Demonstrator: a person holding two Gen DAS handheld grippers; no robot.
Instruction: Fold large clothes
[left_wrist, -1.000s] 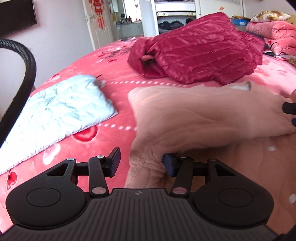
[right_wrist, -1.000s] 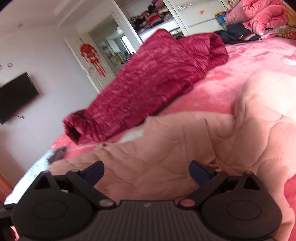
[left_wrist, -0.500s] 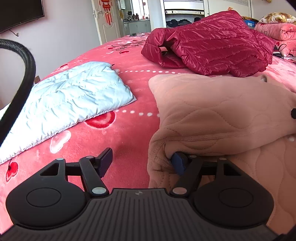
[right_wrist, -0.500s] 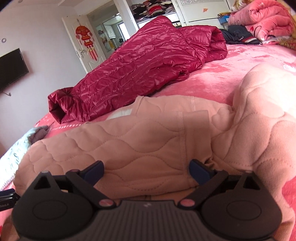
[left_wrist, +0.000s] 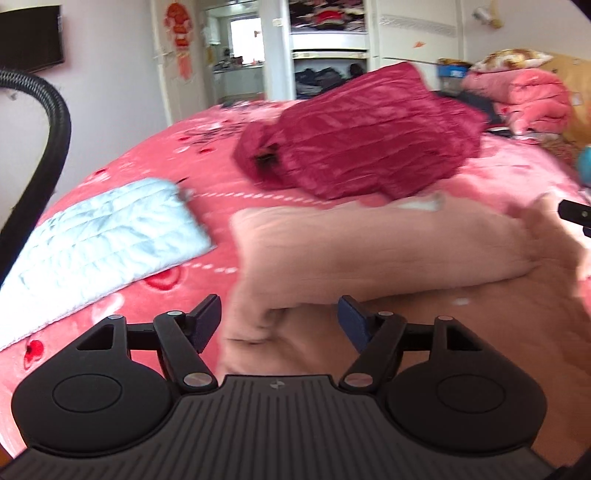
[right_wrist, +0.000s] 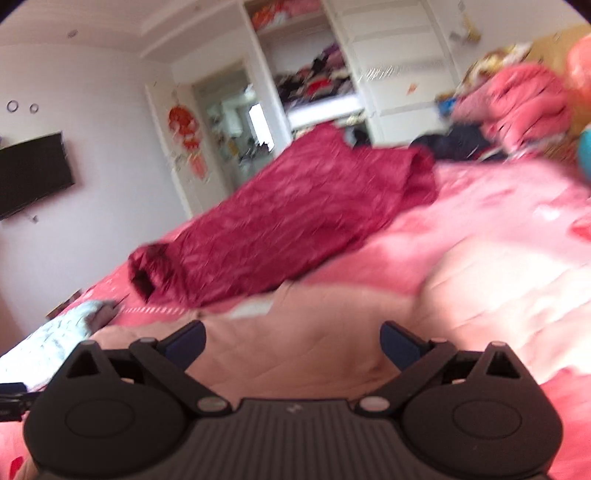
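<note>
Pink quilted garment lies folded on the red bedspread, its long axis running from nine to three o'clock, the folded end toward nine. Left gripper stands wide with nothing pinched, a bunched corner of the cloth lying loose between its pads. Right gripper gapes wide above the cloth, gripping nothing. Only the left view shows the pale blue folded jacket whole, at nine o'clock; both show the crimson down coat at twelve.

I can read no words, brand names or numbers anywhere. The red hanging ornament on the door is too blurred to make out any characters.
</note>
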